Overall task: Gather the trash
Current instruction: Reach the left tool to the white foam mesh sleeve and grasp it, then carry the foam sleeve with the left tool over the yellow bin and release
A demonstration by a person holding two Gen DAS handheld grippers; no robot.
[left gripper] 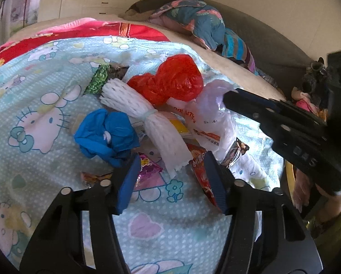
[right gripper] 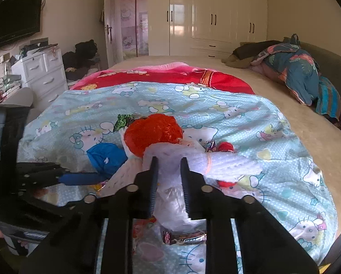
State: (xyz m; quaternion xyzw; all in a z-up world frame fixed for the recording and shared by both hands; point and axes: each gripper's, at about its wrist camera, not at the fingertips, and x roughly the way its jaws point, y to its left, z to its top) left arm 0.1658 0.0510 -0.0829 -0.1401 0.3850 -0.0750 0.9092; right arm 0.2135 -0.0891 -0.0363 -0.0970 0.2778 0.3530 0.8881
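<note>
A heap of trash lies on the Hello Kitty blanket (left gripper: pixel 40 86): a red plastic bag (left gripper: pixel 170 80), a white foam net (left gripper: pixel 145 123), a crumpled blue bag (left gripper: pixel 106 134), a green wrapper (left gripper: pixel 97 80), snack wrappers (left gripper: pixel 200 171) and a clear white plastic bag (left gripper: pixel 216 118). My left gripper (left gripper: pixel 170 178) is open just before the heap, over the wrappers. My right gripper (right gripper: pixel 169 173) is closed on the clear white plastic bag (right gripper: pixel 170 196); it also shows in the left wrist view (left gripper: pixel 230 98). The red bag (right gripper: pixel 152 132) and blue bag (right gripper: pixel 106 157) lie beyond.
The blanket lies on a beige bed (right gripper: pixel 307 123) with a red quilt (right gripper: pixel 170 77) behind and bundled bedding (right gripper: pixel 291 68) at the right. White wardrobes (right gripper: pixel 216 16), a drawer unit (right gripper: pixel 40 73) and a wall TV (right gripper: pixel 12 20) stand around.
</note>
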